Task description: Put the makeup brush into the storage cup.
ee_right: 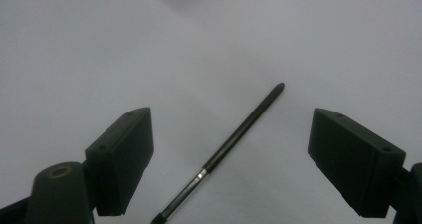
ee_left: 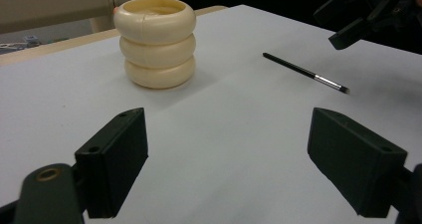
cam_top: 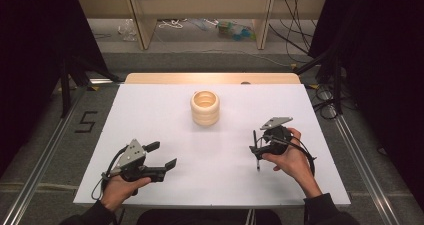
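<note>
Your right gripper (cam_top: pixel 261 146) hangs over the thin black brush (ee_right: pixel 234 139), jaws spread wide with nothing between them. In the right gripper view the brush lies flat on the white table (cam_top: pixel 165 180), running from about 7 o'clock, where its metal ferrule and bristle end sit low between the jaws, up to its plain tip at about 1 o'clock. It lies at a slant to the jaws, closer to the left one at the bristle end, and touches neither.

Your left gripper (cam_top: pixel 159 160) rests near the table's 8 o'clock corner, also wide open and empty, pointed across at the cream ringed holder (cam_top: pixel 205 107). That holder stands upright at about 12 o'clock from the table's middle, mouth open, well apart from the brush at roughly 4 o'clock.

By the look of it, you are at the approach step of a pick: the brush is not yet gripped. The next move calls for lowering the right gripper until the jaws straddle the handle, turning your wrist so they close squarely across it, not along it. The handle is slim and round, so it may roll; close gently on the shaft above the ferrule.
</note>
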Demonstrator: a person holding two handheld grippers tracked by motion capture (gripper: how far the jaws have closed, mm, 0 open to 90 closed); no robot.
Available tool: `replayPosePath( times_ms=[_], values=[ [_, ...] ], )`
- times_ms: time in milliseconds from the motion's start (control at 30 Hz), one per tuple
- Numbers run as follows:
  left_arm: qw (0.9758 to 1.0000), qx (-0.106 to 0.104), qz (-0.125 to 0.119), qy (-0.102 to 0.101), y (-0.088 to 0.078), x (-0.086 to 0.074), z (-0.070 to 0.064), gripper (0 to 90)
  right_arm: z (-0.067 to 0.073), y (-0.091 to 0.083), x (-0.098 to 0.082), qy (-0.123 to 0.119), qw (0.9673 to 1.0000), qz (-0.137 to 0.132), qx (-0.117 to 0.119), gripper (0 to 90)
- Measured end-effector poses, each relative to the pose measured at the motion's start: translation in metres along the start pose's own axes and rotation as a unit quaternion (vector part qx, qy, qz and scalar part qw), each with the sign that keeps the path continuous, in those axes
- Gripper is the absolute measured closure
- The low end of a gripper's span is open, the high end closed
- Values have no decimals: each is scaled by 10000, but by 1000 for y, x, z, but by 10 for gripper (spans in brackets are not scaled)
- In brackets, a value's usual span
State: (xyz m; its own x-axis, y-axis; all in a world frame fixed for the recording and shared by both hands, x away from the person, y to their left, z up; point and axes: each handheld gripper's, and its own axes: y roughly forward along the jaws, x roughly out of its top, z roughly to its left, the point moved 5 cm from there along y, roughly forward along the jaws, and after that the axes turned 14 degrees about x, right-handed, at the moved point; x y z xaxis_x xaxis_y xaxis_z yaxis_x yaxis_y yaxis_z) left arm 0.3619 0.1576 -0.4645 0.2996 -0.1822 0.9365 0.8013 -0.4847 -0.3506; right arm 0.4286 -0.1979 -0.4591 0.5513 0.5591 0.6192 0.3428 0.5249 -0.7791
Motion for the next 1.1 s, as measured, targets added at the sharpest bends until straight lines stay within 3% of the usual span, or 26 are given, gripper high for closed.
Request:
replayPosePath(
  times_ms=[333, 367, 533, 600, 800, 833, 967, 1100],
  values=[
    [10000, -47, -10, -11, 1, 0, 1, 160, -13, 16, 6, 184, 9991, 374, 94, 215],
    [10000, -46, -32, 16, 1, 1, 1, 160, -14, 19, 5, 274, 9980, 570, 45, 227],
    [10000, -23, -12, 21, 0, 1, 1, 161, -18, 24, 5, 297, 9958, 865, 79, 252],
    [10000, -40, -22, -69, 1, 1, 1, 162, -20, 26, 6, 265, 9948, 980, 86, 255],
    [10000, -32, 15, -46, 1, 1, 0, 162, -21, 31, 7, 242, 9923, 1195, 204, 272],
    [10000, -49, 7, 53, 0, 0, 0, 162, -22, 32, 6, 236, 9915, 1265, 214, 280],
    [10000, -52, -11, -29, 0, 1, -1, 162, -25, 34, 5, 309, 9898, 1378, 192, 293],
    [10000, -52, -21, 16, 0, 2, -1, 162, -28, 35, 7, 368, 9883, 1464, 208, 323]
  ],
)
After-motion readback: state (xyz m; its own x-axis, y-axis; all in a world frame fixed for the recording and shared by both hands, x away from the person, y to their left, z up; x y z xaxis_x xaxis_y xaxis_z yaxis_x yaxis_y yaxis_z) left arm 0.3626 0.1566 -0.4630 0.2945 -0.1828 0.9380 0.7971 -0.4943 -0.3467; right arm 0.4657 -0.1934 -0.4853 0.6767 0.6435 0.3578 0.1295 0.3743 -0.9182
